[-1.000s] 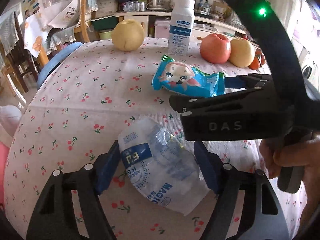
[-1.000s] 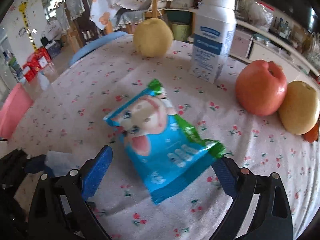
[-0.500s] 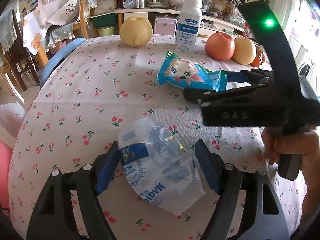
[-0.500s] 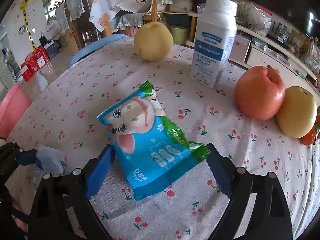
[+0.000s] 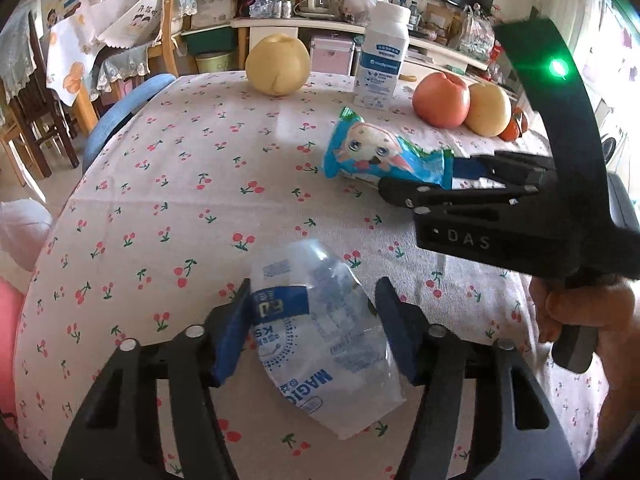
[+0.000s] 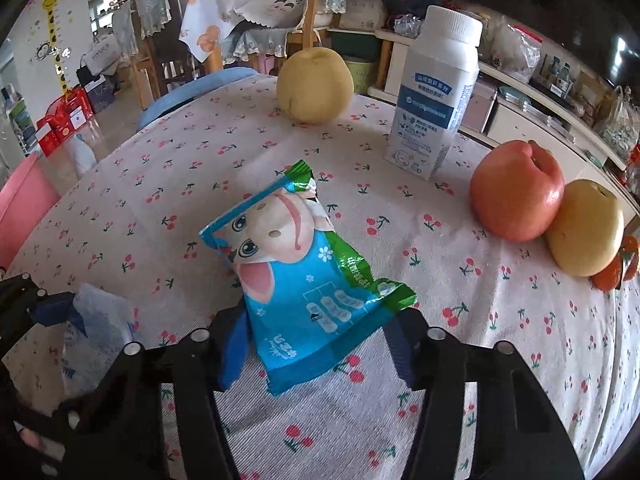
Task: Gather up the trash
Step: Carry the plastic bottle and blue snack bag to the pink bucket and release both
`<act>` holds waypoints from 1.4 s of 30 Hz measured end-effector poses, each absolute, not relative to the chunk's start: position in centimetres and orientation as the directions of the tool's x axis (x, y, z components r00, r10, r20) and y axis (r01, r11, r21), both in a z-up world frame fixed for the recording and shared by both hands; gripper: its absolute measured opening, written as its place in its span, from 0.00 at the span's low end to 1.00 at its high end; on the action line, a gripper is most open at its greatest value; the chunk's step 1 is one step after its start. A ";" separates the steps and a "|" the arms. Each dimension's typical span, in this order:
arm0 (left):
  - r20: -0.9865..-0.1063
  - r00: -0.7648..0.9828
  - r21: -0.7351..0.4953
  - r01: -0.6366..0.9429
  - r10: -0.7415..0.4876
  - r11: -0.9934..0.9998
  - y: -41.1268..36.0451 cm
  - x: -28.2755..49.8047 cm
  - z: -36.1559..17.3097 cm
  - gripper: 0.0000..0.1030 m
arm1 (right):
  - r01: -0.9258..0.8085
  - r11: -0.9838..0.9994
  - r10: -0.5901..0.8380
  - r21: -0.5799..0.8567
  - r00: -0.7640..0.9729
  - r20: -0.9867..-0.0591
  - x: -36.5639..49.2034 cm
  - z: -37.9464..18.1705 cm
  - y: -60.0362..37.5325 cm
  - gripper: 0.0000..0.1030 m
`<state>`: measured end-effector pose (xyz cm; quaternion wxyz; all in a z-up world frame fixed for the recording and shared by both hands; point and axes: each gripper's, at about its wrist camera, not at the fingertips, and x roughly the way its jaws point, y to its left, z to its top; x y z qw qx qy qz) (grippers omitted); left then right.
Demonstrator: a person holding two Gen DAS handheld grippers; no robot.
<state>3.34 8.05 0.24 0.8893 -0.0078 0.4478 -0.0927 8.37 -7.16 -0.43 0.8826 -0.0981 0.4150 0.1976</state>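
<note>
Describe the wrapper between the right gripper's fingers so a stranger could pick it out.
On the cherry-print tablecloth, in front of the white bottle and the red apple, the right gripper closes on a snack wrapper. It is bright blue with green ends and a cartoon animal face, unlike the clear plastic bag.

Orange fruit point(image 6: 616, 268) mostly behind pear point(image 6: 585, 228)
</note>
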 end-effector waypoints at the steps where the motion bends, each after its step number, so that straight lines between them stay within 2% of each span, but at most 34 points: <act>1: -0.794 0.580 -0.108 0.157 -0.181 0.982 8.3 3.3 0.3 0.58 | -0.426 0.905 0.263 -0.012 0.582 -0.770 8.1 -0.4 -7.2 0.52; 9: -0.791 0.572 -0.152 0.161 -0.217 0.975 9.6 2.9 0.6 0.53 | -0.384 0.922 0.223 -0.042 0.619 -0.753 5.7 0.2 -6.9 0.49; 11: -0.786 0.571 -0.172 0.167 -0.238 0.971 10.0 2.8 0.8 0.39 | -0.372 0.927 0.217 -0.042 0.626 -0.749 5.2 0.4 -6.9 0.49; 15: -0.790 0.557 -0.197 0.165 -0.256 0.966 10.6 2.9 0.6 0.39 | -0.344 0.939 0.213 -0.024 0.635 -0.743 4.1 0.9 -7.3 0.49; 18: -0.794 0.549 -0.199 0.173 -0.262 0.965 10.6 2.7 0.6 0.45 | -0.331 0.944 0.219 -0.007 0.640 -0.737 3.5 1.4 -7.6 0.49; 20: -0.795 0.544 -0.200 0.184 -0.269 0.962 10.3 2.7 0.6 0.68 | -0.324 0.946 0.226 0.008 0.643 -0.732 3.1 1.7 -7.8 0.49; 22: -0.802 0.548 -0.154 0.196 -0.238 0.968 9.4 2.4 0.4 0.73 | -0.319 0.948 0.230 0.018 0.645 -0.729 2.4 2.0 -7.9 0.49; 27: -0.806 0.569 -0.042 0.216 -0.161 0.975 8.0 2.1 0.1 0.73 | -0.302 0.953 0.227 0.029 0.644 -0.731 0.7 2.2 -8.4 0.49; 31: -0.798 0.592 0.020 0.214 -0.114 0.977 7.7 1.7 0.0 0.65 | -0.276 0.960 0.224 0.051 0.645 -0.731 -0.7 2.4 -9.2 0.49; 36: -0.794 0.594 0.002 0.209 -0.126 0.978 8.1 1.5 0.1 0.65 | -0.255 0.963 0.237 0.087 0.648 -0.723 -2.9 2.9 -9.6 0.49; 42: -0.793 0.578 -0.093 0.199 -0.194 0.975 9.6 1.2 0.4 0.65 | -0.248 0.964 0.241 0.098 0.654 -0.717 -5.5 3.2 -9.3 0.49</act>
